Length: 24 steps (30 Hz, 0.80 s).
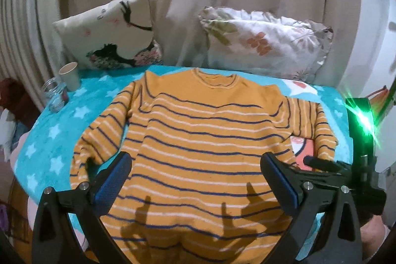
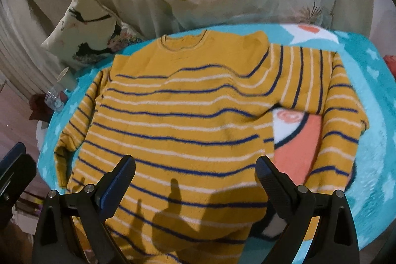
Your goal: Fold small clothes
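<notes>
Striped sweater (image 1: 205, 140) lying flat on the turquoise star blanket (image 1: 52, 137).
Left gripper (image 1: 198, 180) and right gripper (image 2: 195, 180) are hovering above its lower half, jaws spread wide, gripping nothing.

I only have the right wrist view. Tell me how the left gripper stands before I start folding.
Observer: The left gripper is open and holds nothing; its fingers frame the lower body of the yellow knitted sweater with blue and white stripes.
Operator: Report the sleeve end nearest it.
Observer: That cuff lies on the turquoise star-print blanket, beside the gripper's left finger.
Operator: Check my gripper's outside.
Observer: A green light glows on the right gripper's body.
</notes>
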Available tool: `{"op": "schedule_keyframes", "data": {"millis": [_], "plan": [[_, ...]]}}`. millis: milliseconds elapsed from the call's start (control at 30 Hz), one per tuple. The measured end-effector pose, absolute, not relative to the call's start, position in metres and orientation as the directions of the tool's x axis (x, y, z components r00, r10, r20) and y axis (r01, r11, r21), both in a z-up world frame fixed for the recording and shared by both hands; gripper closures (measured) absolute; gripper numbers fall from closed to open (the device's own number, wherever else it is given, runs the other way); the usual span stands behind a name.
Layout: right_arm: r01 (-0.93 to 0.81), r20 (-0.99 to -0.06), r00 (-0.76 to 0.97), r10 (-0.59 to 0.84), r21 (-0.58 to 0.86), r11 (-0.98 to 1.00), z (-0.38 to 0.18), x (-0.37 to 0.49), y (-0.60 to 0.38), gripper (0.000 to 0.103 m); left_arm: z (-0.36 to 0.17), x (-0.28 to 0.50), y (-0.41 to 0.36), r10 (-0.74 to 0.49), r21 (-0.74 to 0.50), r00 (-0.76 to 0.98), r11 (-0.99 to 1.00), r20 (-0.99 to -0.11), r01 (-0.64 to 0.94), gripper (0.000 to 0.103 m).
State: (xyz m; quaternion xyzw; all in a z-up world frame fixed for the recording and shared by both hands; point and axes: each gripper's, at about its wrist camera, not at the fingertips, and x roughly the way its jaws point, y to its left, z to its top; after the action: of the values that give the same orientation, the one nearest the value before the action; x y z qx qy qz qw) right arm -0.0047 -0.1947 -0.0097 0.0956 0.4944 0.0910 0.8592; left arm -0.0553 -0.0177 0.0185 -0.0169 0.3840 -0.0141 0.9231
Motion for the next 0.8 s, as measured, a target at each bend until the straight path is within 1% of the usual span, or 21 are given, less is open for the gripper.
{"op": "schedule_keyframes", "data": {"millis": [67,100,400,500,533,567,633,800], "plan": [[-0.078,-0.85,0.441,0.289,0.284,0.956,-0.016,-0.005,-0.194,0.011,0.017,-0.058,-0.018,-0.023,-0.035,0.702,0.999,-0.711,-0.003,0.0],[-0.082,-0.854,0.43,0.292,0.285,0.955,-0.018,-0.006,-0.194,0.012,0.018,-0.058,-0.019,-0.018,-0.033,0.701,0.999,-0.713,-0.008,0.0],[-0.079,-0.875,0.412,0.255,0.245,0.966,-0.024,-0.012,-0.205,0.015,0.014,-0.061,-0.02,0.025,-0.025,0.679,0.998,-0.734,-0.065,0.0],[-0.075,-0.872,0.433,0.23,0.219,0.973,-0.02,-0.014,-0.211,0.022,0.012,-0.06,-0.02,0.031,-0.027,0.671,0.997,-0.74,-0.077,0.0],[-0.074,-0.87,0.442,0.219,0.208,0.975,-0.019,-0.015,-0.215,0.025,0.012,-0.06,-0.021,0.032,-0.026,0.67,0.997,-0.742,-0.077,0.0],[-0.072,-0.867,0.452,0.209,0.198,0.977,-0.017,-0.016,-0.217,0.032,0.012,-0.059,-0.022,0.033,-0.025,0.669,0.997,-0.743,-0.077,0.0],[-0.075,-0.86,0.47,0.198,0.184,0.98,-0.014,-0.018,-0.222,0.038,0.011,-0.059,-0.025,0.033,-0.021,0.666,0.997,-0.746,-0.072,0.0],[-0.078,-0.854,0.497,0.154,0.132,0.988,-0.011,-0.024,-0.228,0.038,0.008,-0.056,-0.035,0.024,-0.014,0.657,0.999,-0.753,-0.052,0.0]]}}
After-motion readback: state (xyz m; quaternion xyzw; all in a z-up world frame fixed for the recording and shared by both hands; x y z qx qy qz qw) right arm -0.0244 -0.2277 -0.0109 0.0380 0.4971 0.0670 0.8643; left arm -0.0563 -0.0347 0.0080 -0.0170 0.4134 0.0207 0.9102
